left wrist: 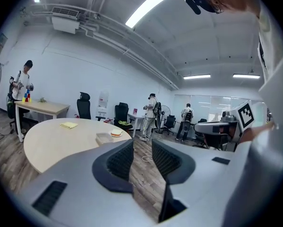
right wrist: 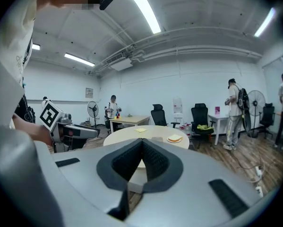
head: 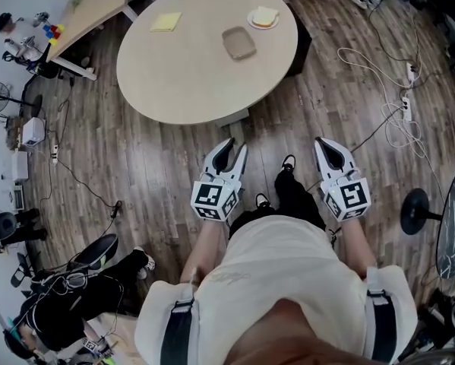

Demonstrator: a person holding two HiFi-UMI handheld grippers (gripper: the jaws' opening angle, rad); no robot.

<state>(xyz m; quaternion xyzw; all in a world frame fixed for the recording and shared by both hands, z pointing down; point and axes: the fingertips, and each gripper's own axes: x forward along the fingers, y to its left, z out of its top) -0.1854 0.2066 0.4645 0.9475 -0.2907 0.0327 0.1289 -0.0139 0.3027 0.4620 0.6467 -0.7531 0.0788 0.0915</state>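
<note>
I stand on a wood floor, a step back from a round beige table (head: 204, 90). My left gripper (head: 232, 150) is held over the floor near the table's near edge, jaws open a little with nothing between them; the left gripper view shows floor through the gap of the left gripper (left wrist: 142, 148). My right gripper (head: 326, 143) hangs beside it, also over the floor, and its tips meet in the right gripper view (right wrist: 142, 143), shut and empty. On the table lie a yellow cloth (head: 166, 22), a shallow beige tray (head: 238, 42) and a plate with a sandwich (head: 263, 17).
White cables and a power strip (head: 404, 109) trail over the floor to the right. A fan base (head: 417, 210) stands at the far right. A rectangular desk (head: 90, 10) is at the back left. A person in black (head: 83, 287) sits at the lower left. Office chairs and standing people (right wrist: 235, 112) are behind the table.
</note>
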